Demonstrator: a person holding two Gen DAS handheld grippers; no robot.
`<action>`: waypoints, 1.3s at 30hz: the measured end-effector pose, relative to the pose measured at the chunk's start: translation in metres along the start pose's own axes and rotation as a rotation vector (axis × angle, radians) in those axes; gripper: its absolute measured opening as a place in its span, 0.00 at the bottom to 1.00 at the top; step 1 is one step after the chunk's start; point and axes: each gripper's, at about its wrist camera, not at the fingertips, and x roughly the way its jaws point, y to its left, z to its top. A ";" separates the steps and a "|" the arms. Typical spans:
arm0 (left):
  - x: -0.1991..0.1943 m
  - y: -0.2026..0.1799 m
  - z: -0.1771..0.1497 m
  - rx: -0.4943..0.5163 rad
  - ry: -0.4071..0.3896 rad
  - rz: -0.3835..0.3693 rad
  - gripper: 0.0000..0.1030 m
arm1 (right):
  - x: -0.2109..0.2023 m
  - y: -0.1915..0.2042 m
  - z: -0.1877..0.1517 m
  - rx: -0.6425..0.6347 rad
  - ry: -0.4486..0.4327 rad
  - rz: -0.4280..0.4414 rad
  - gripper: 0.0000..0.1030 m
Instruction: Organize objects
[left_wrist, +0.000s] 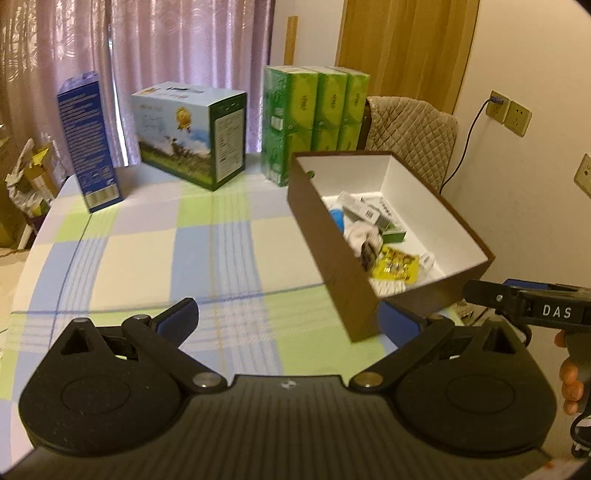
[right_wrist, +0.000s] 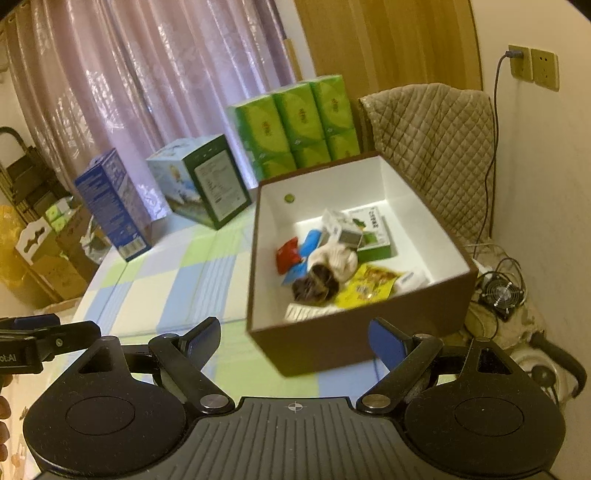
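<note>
Brown box (right_wrist: 332, 343) just ahead of both wide-open tongs (right_wrist: 295, 341)

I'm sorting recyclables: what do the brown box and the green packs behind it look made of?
The brown box looks like rigid matte cardboard: flat stiff walls, crisp corners, white paper-like lining. The green packs seem wrapped in glossy plastic film, judging by their sheen and soft bulging edges; the contents cannot be seen.

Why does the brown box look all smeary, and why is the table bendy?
Left wrist view: the brown box is motion-blurred and the fisheye lens curves the table. Right wrist view: the box and its contents smear too; the curtain shows shiny glare.
</note>
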 end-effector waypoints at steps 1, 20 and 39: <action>-0.004 0.004 -0.004 -0.003 0.003 -0.001 0.99 | -0.003 0.005 -0.005 -0.002 0.003 0.002 0.82; -0.059 0.063 -0.087 -0.062 0.088 0.027 0.99 | -0.022 0.091 -0.084 -0.101 0.096 0.043 0.82; -0.079 0.086 -0.129 -0.101 0.134 0.053 0.99 | -0.024 0.130 -0.127 -0.170 0.168 0.065 0.82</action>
